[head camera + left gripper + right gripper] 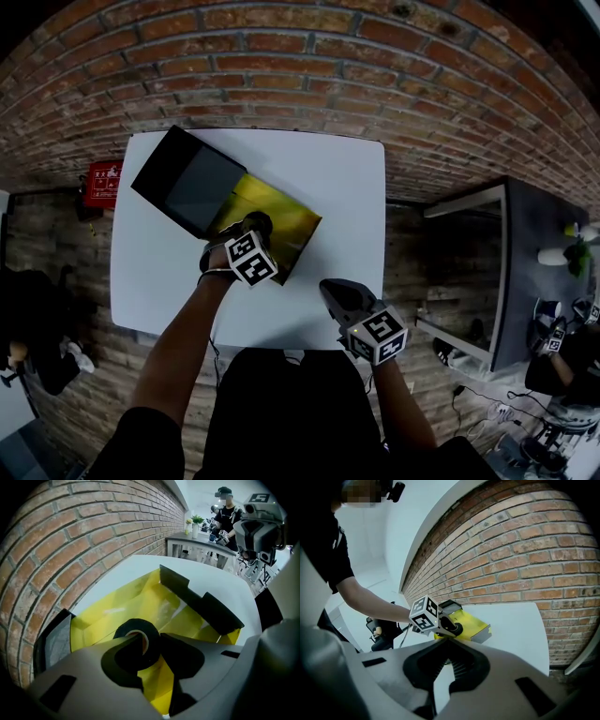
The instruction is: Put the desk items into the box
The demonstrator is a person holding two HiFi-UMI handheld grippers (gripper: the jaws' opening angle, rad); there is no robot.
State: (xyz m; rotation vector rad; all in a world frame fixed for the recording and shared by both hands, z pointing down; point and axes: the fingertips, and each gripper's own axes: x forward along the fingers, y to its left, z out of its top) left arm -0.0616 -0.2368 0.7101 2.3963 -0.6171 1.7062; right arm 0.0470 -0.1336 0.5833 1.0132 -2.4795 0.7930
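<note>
Right gripper (pixel 446 641): jaws pressed together, empty
Left gripper (pixel 150 637): pinching black adhesive-tape roll (pixel 134 624)
Yellow-lined black cardboard box (pixel 201 604): beneath left gripper

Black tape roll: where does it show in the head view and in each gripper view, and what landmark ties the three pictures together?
Head view: the tape roll sits just left of centre, at the tip of the left gripper.
Left gripper view: the roll is at lower centre, between that gripper's jaws.
Right gripper view: the roll is near centre, small, at the left gripper's tip.
Shared landmark: the yellow-lined box, right under the roll.
</note>
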